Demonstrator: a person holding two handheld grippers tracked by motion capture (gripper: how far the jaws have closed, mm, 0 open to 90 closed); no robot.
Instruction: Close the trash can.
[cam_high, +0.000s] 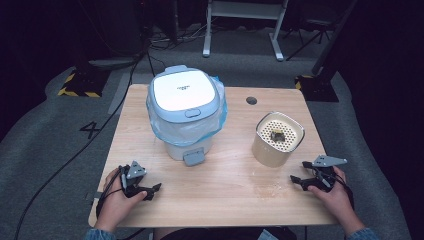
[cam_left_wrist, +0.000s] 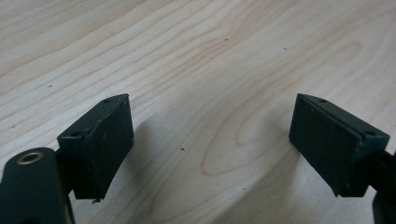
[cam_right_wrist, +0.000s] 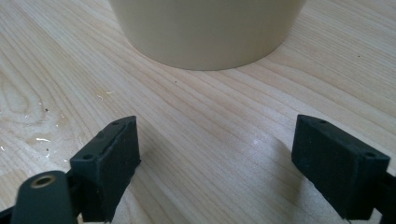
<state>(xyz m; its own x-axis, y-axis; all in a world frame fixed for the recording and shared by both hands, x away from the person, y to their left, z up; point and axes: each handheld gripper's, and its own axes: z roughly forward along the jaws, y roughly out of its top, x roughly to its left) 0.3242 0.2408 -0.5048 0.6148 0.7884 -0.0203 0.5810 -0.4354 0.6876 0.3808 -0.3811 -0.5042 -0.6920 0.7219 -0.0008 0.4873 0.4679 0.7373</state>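
A white pedal bin (cam_high: 185, 95) with a pale blue lid and a blue bag liner stands at the back left of the wooden table (cam_high: 225, 175). To its right is a beige round container (cam_high: 272, 150) with a perforated top insert and a small dark lump (cam_high: 277, 135) on it. My left gripper (cam_high: 154, 192) rests low at the front left, open over bare wood (cam_left_wrist: 210, 123). My right gripper (cam_high: 298, 171) sits at the front right, open and empty (cam_right_wrist: 217, 140), facing the beige container's wall (cam_right_wrist: 205, 32) a short way ahead.
A round cable hole (cam_high: 251, 100) sits near the table's back edge. Pale crumbs and a smear (cam_high: 265, 189) mark the wood in front of the beige container. Beyond the table are grey floor, cables and a white frame (cam_high: 242, 25).
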